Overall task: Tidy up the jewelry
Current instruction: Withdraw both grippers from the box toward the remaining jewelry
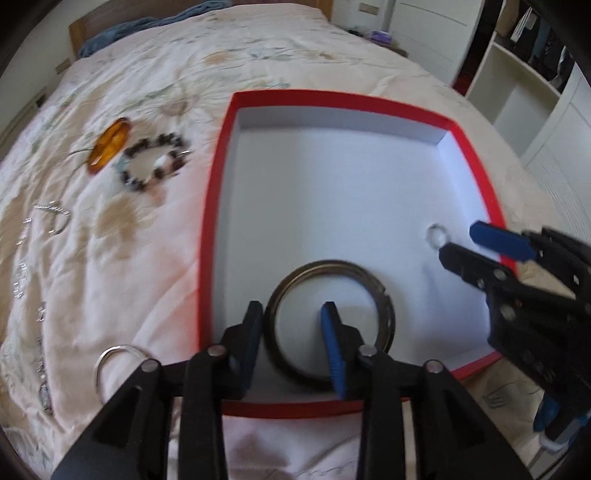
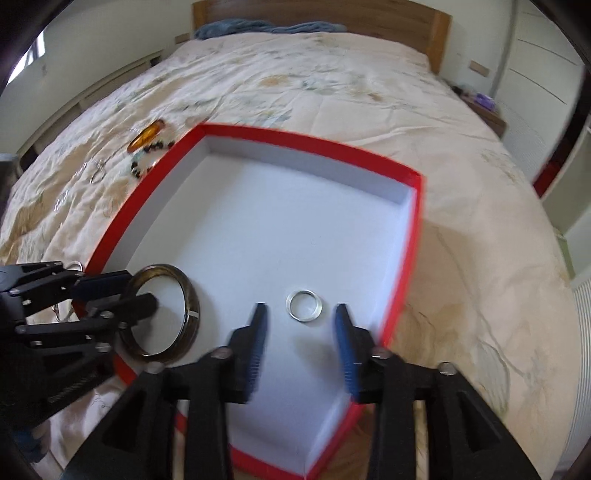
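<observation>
A: Both grippers are over the red box (image 1: pixel 214 206), which sits on the bed (image 1: pixel 155 74) with its white floor showing.

B: Start on the left. The left gripper (image 1: pixel 291 314) has its jaws spread, and they straddle the rim of the dark bangle (image 1: pixel 384 306): one finger outside the ring, the other inside it.

A: Pinching it?

B: No. From the left wrist there is a gap on both sides of the rim. The bangle lies flat in the near corner of the box; the right wrist view shows it the same way (image 2: pixel 190 314).

A: And the right gripper (image 2: pixel 301 317)?

B: Jaws wide apart as well. A small silver ring (image 2: pixel 306 301) lies on the box floor just ahead of and between the fingertips, clear of both. It is near the right wall of the box, apart from the bangle.

A: Outside the box?

B: To the left, on the bedspread, an amber oval piece (image 1: pixel 109 144) lies beside a dark beaded bracelet (image 1: pixel 154 162). Nearer the camera sits a silver hoop (image 1: pixel 114 360), partly hidden behind the left gripper, along with some thin silvery pieces too blurred to name.

A: Far end of the bed?

B: A blue blanket (image 2: pixel 258 27) is bunched against the wooden headboard (image 2: pixel 332 14).
</observation>
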Demonstrator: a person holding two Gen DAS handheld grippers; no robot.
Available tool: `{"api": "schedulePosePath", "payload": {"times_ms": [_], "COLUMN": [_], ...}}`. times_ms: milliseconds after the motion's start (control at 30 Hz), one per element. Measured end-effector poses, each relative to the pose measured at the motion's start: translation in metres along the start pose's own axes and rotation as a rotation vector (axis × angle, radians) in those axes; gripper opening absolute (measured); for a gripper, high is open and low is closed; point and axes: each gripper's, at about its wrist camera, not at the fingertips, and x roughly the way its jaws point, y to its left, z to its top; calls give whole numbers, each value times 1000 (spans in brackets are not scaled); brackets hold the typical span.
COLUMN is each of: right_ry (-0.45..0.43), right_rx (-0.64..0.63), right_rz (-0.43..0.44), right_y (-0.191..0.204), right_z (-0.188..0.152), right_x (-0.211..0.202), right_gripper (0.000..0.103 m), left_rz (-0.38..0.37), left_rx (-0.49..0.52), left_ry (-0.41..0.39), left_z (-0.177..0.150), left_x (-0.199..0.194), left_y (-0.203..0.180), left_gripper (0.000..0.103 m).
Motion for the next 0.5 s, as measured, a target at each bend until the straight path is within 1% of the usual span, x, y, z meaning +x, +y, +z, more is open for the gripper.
{"api": "schedulePosePath", "payload": {"times_ms": [67, 100, 133, 200, 300, 400, 467, 500], "right_ry": [-10, -18, -26, -38, -55, -74, -90, -103], "right_rx": [22, 29, 41, 50, 86, 106, 107, 107], "right_rz": [-19, -31, -25, -62, -76, -85, -82, -77], "right_y": [-4, -7, -9, -12, -18, -16, -8, -2], "right_z": [-4, -6, -9, -13, -20, -27, -30, -32], "right_x": [-12, -20, -30, -45, -68, -92, -109, -120], "right_gripper": [43, 42, 44, 47, 47, 47, 47, 47], "left_rz": [-82, -112, -114, -102, -102, -83, -70, -50], "left_rx": [-21, -26, -30, -32, -43, -42, -39, -37], "left_ry": [3, 7, -5, -34, -71, -137, -182, -197], "left_z": [4, 6, 7, 6, 4, 5, -1, -4], "left_x": [-2, -3, -7, -15, -36, -67, -93, -107], "left_y": [0, 0, 1, 3, 10, 21, 33, 41], "left_gripper": [32, 32, 32, 32, 32, 32, 32, 32]}}
